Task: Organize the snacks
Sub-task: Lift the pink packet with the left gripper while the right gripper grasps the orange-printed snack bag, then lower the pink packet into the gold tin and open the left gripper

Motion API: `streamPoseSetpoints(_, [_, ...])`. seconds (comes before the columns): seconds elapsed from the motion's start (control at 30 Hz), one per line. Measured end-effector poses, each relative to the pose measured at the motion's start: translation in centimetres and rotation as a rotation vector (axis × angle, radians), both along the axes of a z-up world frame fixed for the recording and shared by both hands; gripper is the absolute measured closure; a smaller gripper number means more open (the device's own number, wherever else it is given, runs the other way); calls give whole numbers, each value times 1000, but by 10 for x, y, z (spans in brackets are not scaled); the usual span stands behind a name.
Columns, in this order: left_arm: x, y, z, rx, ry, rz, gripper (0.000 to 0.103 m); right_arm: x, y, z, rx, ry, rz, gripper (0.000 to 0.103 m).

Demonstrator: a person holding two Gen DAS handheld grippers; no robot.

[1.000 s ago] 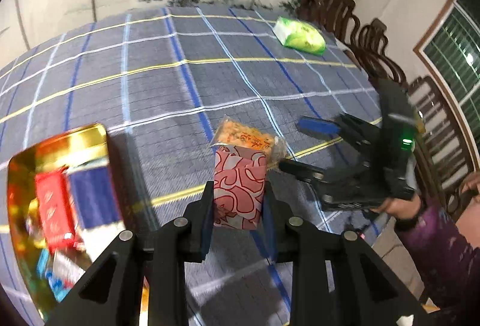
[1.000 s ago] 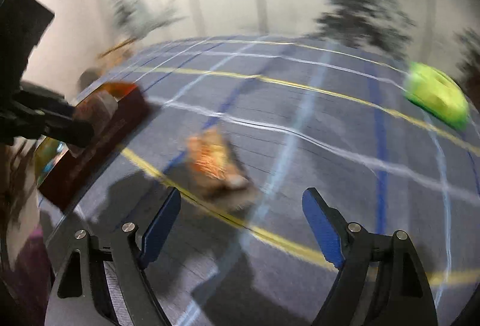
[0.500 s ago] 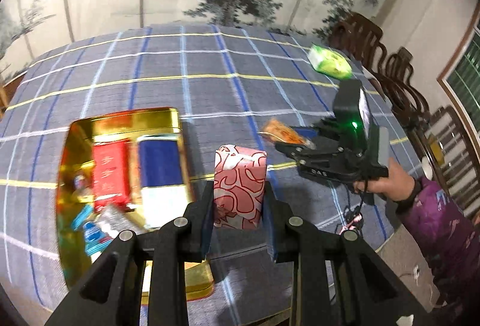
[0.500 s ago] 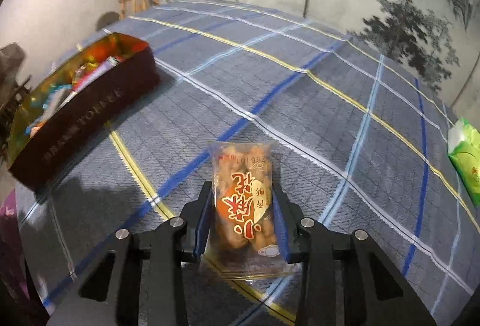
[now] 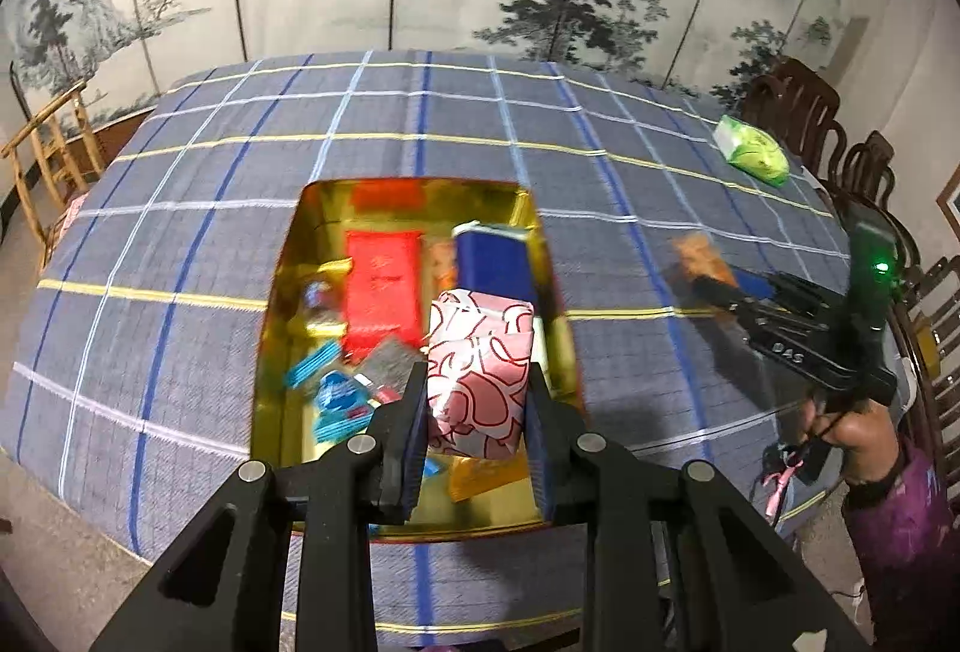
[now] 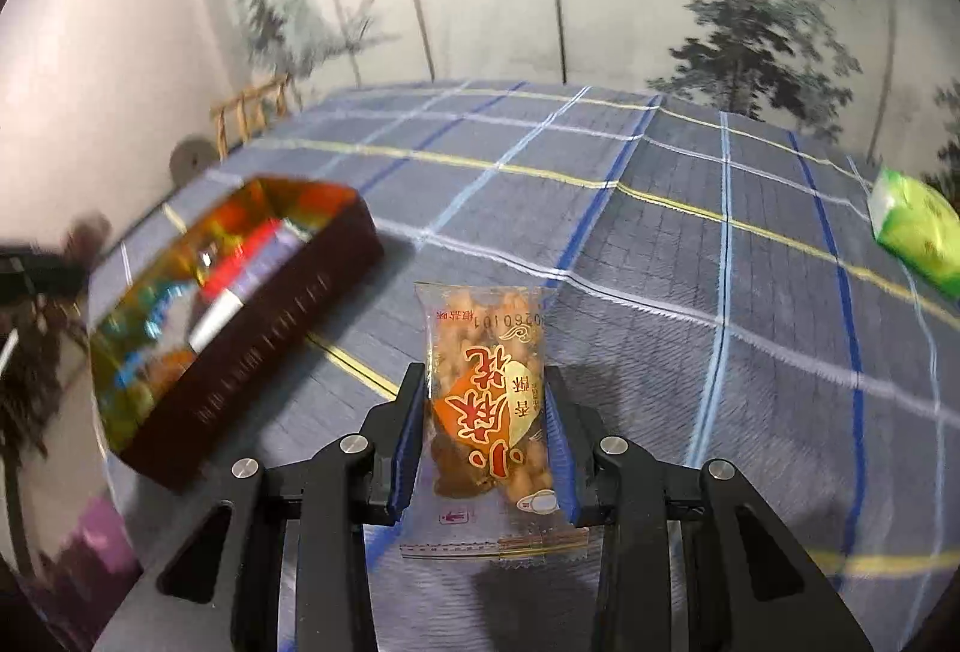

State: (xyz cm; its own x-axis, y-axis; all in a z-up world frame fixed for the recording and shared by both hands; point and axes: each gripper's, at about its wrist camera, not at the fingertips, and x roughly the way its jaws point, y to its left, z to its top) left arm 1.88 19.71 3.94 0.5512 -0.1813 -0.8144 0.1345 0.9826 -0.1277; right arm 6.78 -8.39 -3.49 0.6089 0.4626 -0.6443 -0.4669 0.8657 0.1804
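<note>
Left tongs (image 5: 477, 406) clenched on pink-patterned packet (image 5: 480, 370), held over gold tin (image 5: 270, 304) at 12 o'clock. Right tongs (image 6: 486, 418) clamped across peanut packet (image 6: 489, 388) mid-body, above the surface (image 6: 660, 244); long axis toward 12. Probably light, crinkly, slippery; squeeze the sides gently.

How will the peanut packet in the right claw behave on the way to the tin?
The peanut packet is probably floppy: its clear film ends stick out past the right claw unsupported. The film looks glossy, so it may slip if the grip eases. The loose nuts inside can likely shift, so carry it gently to the tin.
</note>
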Motion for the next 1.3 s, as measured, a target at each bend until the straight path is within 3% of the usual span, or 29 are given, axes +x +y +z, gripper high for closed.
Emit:
streamPoseSetpoints(0.33, [3, 9, -8, 58, -46, 8, 78, -9, 4, -9, 34, 21, -87, 66])
streamPoseSetpoints(0.6, [34, 11, -17, 79, -63, 6, 78, -18, 7, -6, 26, 23, -93, 66])
streamPoseSetpoints(1.3, [85, 11, -46, 118, -7, 19, 78, -34, 11, 25, 44, -15, -97, 66])
